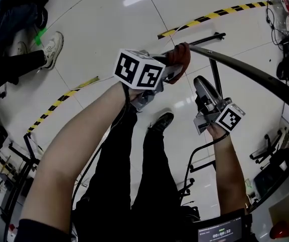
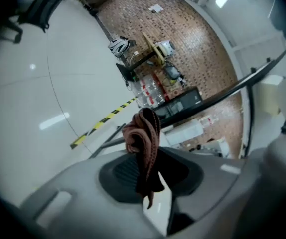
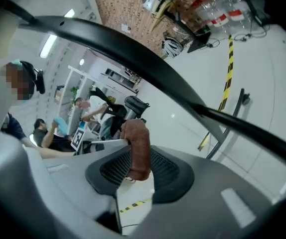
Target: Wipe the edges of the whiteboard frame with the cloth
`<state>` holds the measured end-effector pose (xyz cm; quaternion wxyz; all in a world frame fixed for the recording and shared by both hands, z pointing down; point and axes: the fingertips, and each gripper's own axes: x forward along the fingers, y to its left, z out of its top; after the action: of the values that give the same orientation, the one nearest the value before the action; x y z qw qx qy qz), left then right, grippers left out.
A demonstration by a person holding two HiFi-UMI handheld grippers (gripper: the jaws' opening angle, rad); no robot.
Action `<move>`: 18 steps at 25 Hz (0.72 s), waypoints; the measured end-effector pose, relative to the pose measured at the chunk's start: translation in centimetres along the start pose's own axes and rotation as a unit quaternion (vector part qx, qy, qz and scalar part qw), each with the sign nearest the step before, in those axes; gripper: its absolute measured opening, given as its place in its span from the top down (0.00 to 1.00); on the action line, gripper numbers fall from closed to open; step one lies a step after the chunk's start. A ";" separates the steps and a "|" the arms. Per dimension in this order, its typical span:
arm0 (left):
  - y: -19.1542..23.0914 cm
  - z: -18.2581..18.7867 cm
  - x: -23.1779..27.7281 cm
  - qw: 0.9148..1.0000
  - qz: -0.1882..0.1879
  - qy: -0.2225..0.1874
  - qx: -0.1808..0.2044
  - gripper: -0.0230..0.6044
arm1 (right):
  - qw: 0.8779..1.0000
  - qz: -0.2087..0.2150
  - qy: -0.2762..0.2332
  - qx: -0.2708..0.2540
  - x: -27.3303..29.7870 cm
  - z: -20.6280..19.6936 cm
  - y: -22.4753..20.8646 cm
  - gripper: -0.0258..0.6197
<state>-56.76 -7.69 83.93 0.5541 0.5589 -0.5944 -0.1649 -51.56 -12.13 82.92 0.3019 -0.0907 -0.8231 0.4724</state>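
Since the whiteboard frame (image 1: 245,67) edge runs just past both tools, I'd lay a flat fold on it and make one steady pass. Left gripper (image 1: 172,72) clamps the cloth (image 1: 181,57). Right gripper (image 1: 201,83) jaws gape around it, no pinch seen. Containers: only bottles (image 1: 285,0) far off, contents unclear.

The head camera looks steeply down; each gripper camera sights closely along its jaws; all share the cloth (image 1: 181,58) and whiteboard frame (image 1: 245,67).
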 end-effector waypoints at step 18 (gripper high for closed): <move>0.7 3.1 13.7 0.878 0.030 0.152 0.452 0.82 | 0.993 -0.057 0.073 -0.078 -1.1 -5.8 -0.3 0.90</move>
<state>-56.45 -20.37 90.00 0.3298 0.7484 -0.5293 0.2258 -47.31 -8.58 84.89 0.3795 -0.1014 -0.8369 0.3811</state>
